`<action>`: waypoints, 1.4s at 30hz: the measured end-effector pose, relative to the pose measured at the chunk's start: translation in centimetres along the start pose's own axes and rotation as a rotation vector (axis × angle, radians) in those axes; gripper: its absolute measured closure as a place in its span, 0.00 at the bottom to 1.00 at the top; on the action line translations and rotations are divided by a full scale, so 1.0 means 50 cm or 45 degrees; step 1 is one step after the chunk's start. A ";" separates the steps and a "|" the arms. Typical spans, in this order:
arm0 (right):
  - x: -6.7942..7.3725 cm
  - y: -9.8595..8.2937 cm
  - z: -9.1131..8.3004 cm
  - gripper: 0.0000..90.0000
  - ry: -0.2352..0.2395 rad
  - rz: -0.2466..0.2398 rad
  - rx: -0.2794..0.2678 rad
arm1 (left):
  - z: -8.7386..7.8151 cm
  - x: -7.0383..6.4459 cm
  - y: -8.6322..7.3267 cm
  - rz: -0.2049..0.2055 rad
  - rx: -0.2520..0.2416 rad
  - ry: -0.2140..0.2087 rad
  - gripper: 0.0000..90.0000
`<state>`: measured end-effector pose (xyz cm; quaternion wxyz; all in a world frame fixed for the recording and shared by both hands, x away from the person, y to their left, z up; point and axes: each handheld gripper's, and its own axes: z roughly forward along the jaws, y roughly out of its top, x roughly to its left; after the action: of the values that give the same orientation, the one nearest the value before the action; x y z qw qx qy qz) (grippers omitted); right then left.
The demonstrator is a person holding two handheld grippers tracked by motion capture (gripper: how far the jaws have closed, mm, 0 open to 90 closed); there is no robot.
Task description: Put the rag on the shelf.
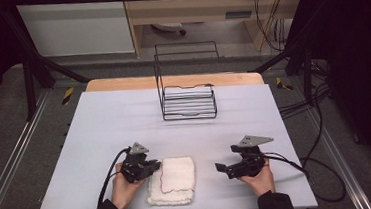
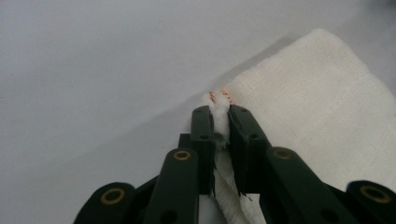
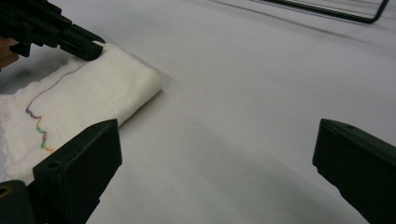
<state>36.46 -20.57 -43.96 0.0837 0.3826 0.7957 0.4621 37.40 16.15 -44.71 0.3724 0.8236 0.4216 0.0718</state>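
Note:
A folded white towel (image 1: 173, 180) with a coloured stitched edge lies near the table's front edge. My left gripper (image 1: 156, 165) is at the towel's left far corner. In the left gripper view the jaws are shut on that corner (image 2: 219, 114), with white cloth bunched between them and the rest of the towel (image 2: 322, 107) spreading to the right. My right gripper (image 1: 224, 160) rests to the right of the towel, apart from it, and points toward it. Its jaws stand wide open in the right gripper view (image 3: 215, 158), which looks at the towel (image 3: 93, 93) and the left gripper (image 3: 86, 49).
A black wire rack (image 1: 188, 103) stands at the table's far middle; its base shows as a wire (image 3: 336, 11) in the right gripper view. The table is covered by a pale sheet (image 1: 110, 125). Cables trail from both grippers toward the front corners.

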 end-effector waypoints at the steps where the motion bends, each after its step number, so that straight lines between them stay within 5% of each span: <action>1: 0.005 0.003 0.006 0.03 0.000 -0.003 0.007 | 0.001 0.002 -0.001 0.006 -0.004 -0.009 0.89; 13: 0.057 0.043 0.072 0.16 0.019 0.010 0.044 | 0.002 -0.005 0.000 0.059 -0.003 0.018 0.88; 23: 0.097 0.064 0.142 0.33 0.024 -0.014 0.093 | 0.002 -0.002 -0.005 0.048 -0.021 0.005 0.88; 31: 0.104 0.048 0.158 0.48 -0.001 0.010 0.114 | 0.002 -0.001 -0.004 0.038 -0.020 0.005 0.88; 42: 0.107 0.043 0.168 0.67 0.040 0.063 0.138 | 0.001 -0.003 -0.001 0.044 -0.010 0.021 0.89</action>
<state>37.99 -10.65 -45.76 0.0388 0.3987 0.8111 0.4261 37.28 16.01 -44.78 0.3707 0.8287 0.4102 0.0867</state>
